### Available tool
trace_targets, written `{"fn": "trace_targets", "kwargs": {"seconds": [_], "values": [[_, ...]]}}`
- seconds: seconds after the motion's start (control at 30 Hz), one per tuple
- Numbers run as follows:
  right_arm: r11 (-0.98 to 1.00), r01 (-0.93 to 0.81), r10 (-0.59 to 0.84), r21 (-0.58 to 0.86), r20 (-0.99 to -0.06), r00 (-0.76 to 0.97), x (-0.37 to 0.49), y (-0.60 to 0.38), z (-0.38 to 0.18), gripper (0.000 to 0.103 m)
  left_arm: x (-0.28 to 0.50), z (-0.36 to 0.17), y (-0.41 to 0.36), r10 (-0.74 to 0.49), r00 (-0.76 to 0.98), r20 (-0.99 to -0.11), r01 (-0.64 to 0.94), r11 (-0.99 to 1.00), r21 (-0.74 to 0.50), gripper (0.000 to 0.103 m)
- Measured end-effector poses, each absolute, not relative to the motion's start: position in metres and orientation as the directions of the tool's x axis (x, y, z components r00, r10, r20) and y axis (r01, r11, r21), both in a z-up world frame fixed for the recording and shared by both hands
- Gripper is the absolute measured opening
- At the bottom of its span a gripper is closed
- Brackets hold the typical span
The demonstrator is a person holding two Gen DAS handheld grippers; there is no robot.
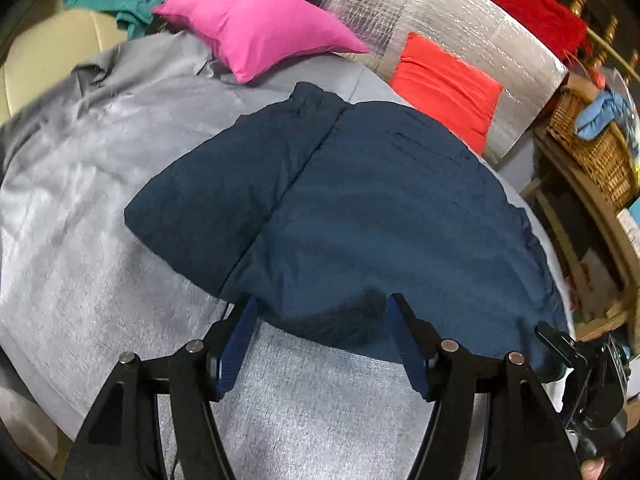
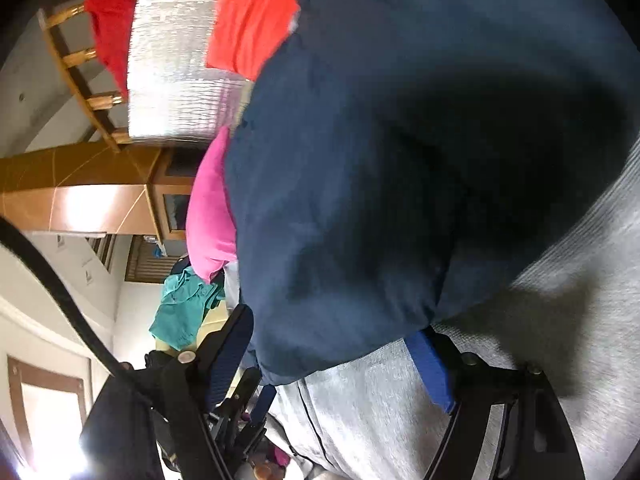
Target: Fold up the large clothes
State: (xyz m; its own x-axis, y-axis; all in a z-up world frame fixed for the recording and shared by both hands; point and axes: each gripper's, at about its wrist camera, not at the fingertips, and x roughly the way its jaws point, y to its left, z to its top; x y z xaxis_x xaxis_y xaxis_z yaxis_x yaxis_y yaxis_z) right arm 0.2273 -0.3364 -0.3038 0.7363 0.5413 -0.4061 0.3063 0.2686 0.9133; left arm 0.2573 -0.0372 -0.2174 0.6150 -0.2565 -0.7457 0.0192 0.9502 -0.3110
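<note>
1. Left wrist view: the navy jacket [image 1: 360,200] is seen laid folded on the grey bed cover [image 1: 80,240], below a pink pillow [image 1: 256,28] and an orange pillow [image 1: 444,88]. The left claw [image 1: 320,312] is held released at the jacket's near hem, nothing being pinched.

2. Right wrist view: the jacket [image 2: 360,180] is seen bulging just ahead of the right claw [image 2: 332,344], which is spread apart, the hem lying loose between unpressed pads.

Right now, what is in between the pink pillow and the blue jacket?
Only bare grey bed cover. In the left wrist view, a strip of it separates the pink pillow from the collar of the blue jacket; nothing else lies there.
</note>
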Motion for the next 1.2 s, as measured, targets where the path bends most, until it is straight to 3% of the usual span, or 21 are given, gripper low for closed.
{"fn": "trace_targets", "kwargs": {"seconds": [0.1, 0.17, 0.33, 0.53, 0.67, 0.87, 1.0, 1.1, 1.17, 1.2], "values": [[0.291, 0.294, 0.530, 0.911, -0.409, 0.743, 0.235, -0.333, -0.304, 0.077, 0.262, -0.220, -0.045, -0.239, 0.616, -0.751, 0.026, 0.959, -0.284, 0.068], [0.354, 0.289, 0.509, 0.889, -0.443, 0.739, 0.240, -0.329, -0.298, 0.064, 0.263, -0.219, -0.050, -0.218, 0.624, -0.750, 0.033, 0.967, -0.254, 0.068], [0.496, 0.266, 0.441, 0.827, -0.504, 0.743, 0.240, -0.322, -0.280, 0.048, 0.259, -0.215, -0.055, -0.199, 0.640, -0.742, 0.050, 0.975, -0.218, 0.068], [0.610, 0.239, 0.392, 0.756, -0.549, 0.738, 0.240, -0.311, -0.265, 0.047, 0.260, -0.214, -0.056, -0.184, 0.646, -0.741, 0.055, 0.979, -0.195, 0.068], [0.521, 0.290, 0.462, 0.803, -0.550, 0.695, 0.246, -0.322, -0.286, 0.050, 0.261, -0.218, -0.055, -0.187, 0.632, -0.752, 0.053, 0.979, -0.199, 0.068], [0.553, 0.271, 0.479, 0.788, -0.567, 0.670, 0.226, -0.326, -0.271, 0.060, 0.259, -0.216, -0.046, -0.177, 0.620, -0.764, 0.045, 0.981, -0.190, 0.068], [0.618, 0.218, 0.470, 0.756, -0.577, 0.668, 0.197, -0.338, -0.248, 0.060, 0.255, -0.204, -0.031, -0.154, 0.622, -0.768, 0.049, 0.986, -0.157, 0.068], [0.635, 0.216, 0.398, 0.741, -0.554, 0.731, 0.173, -0.362, -0.229, 0.068, 0.258, -0.195, -0.004, -0.117, 0.651, -0.750, -0.014, 0.986, -0.166, 0.079], [0.614, 0.279, 0.304, 0.738, -0.548, 0.780, 0.159, -0.387, -0.225, 0.080, 0.267, -0.200, 0.028, -0.090, 0.637, -0.766, -0.118, 0.970, -0.212, 0.080], [0.588, 0.327, 0.251, 0.740, -0.551, 0.796, 0.152, -0.404, -0.228, 0.080, 0.271, -0.205, 0.041, -0.086, 0.616, -0.783, -0.161, 0.959, -0.233, 0.080]]}}
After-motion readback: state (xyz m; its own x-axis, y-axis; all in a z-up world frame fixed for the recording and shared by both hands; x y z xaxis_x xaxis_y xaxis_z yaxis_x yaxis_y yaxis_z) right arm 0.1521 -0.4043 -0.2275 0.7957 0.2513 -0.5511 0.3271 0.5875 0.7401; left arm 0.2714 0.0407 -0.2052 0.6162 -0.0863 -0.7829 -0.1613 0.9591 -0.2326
